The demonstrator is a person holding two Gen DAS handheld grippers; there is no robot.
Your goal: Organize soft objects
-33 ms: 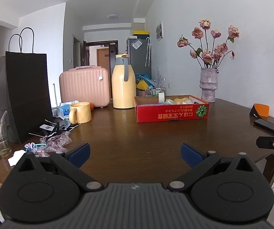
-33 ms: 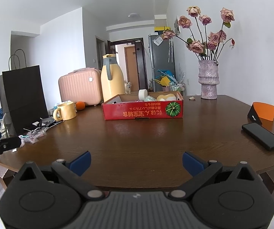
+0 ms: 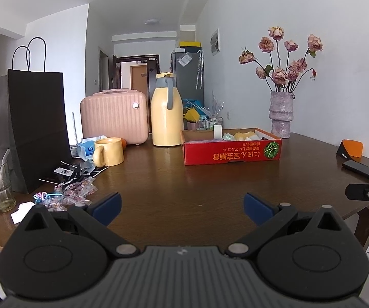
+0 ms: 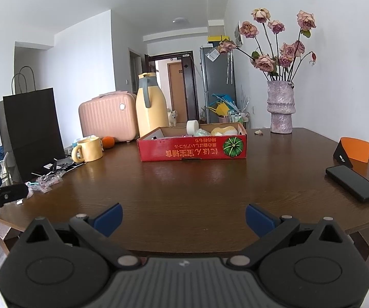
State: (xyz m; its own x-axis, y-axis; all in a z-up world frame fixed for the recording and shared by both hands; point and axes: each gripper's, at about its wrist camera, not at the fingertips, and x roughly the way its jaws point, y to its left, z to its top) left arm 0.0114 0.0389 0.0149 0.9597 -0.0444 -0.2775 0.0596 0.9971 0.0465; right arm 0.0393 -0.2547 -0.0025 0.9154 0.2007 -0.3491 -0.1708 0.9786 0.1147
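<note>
Soft objects (image 4: 225, 130), pale yellow and green, lay inside the red cardboard box (image 4: 192, 148) on the far middle of the brown counter (image 4: 184, 187), well apart from both tools. The box front carried orange writing in Asian characters, printed upside down, beside a picture of a green pumpkin; I could not read the words. A black paper bag (image 3: 35, 133), a pink case (image 3: 113, 116) and a yellow jug (image 3: 166, 118) stood to the left. Only the right wrist view showed a small white dog (image 4: 172, 117) in the doorway and the whole black power bank (image 4: 352, 182). The left tool (image 3: 181, 205) and the right tool (image 4: 183, 217) both had their blue fingers spread wide, holding nothing.
</note>
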